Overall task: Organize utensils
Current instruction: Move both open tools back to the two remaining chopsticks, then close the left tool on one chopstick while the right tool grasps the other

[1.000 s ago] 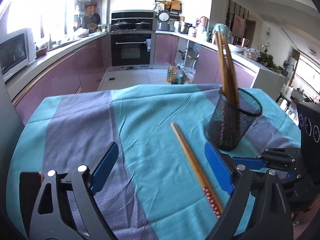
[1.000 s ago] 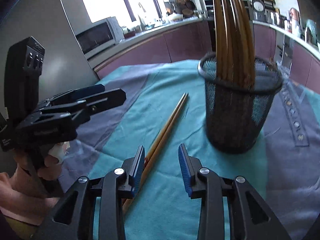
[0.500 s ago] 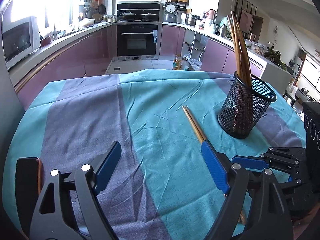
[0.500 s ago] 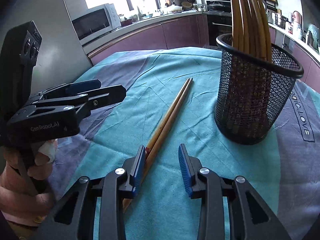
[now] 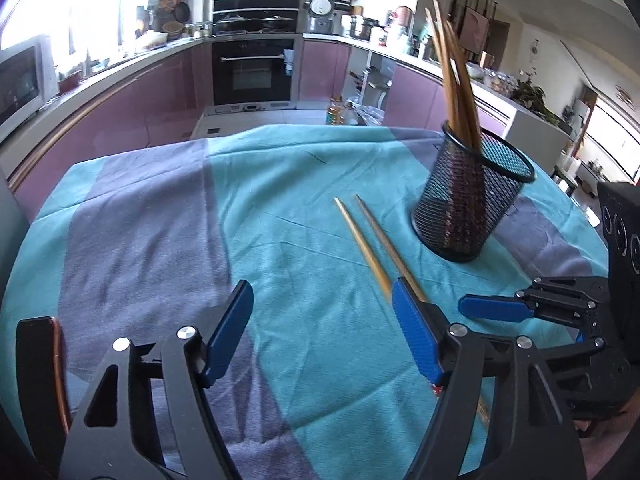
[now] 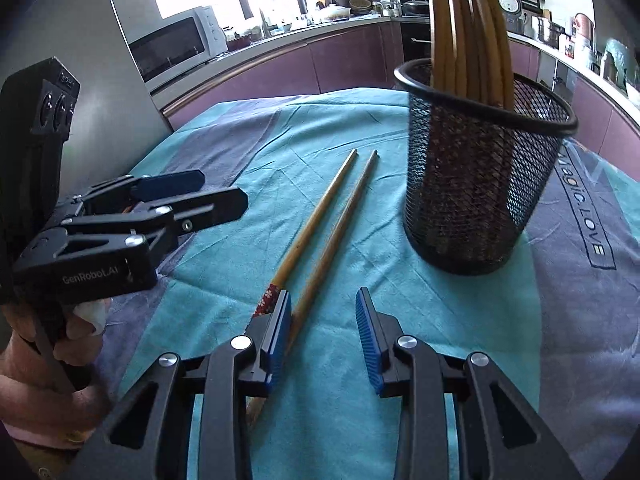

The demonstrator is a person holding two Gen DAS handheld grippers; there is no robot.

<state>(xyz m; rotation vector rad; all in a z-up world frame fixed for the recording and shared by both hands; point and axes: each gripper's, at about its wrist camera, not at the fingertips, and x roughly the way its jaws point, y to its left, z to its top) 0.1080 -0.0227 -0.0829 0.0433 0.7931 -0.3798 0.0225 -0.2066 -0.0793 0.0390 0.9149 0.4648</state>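
Two wooden chopsticks (image 6: 320, 220) lie side by side on the teal and grey cloth, slightly splayed; they also show in the left wrist view (image 5: 372, 240). A black mesh holder (image 6: 480, 184) stands to their right with several chopsticks upright in it; it shows in the left wrist view (image 5: 468, 200) too. My right gripper (image 6: 324, 332) is open and empty, low over the near ends of the two chopsticks. My left gripper (image 5: 324, 336) is open wide and empty, hovering left of the pair; it appears in the right wrist view (image 6: 160, 208).
The cloth-covered table (image 5: 160, 220) has a rounded far edge. Beyond it are purple kitchen cabinets, an oven (image 5: 252, 68) and a microwave (image 6: 172, 46). A grey wall panel (image 6: 100, 60) stands at the left.
The two lying chopsticks have spread slightly apart. The right gripper has come closer, over their near ends. The left gripper's view has shifted a little; both stay open.
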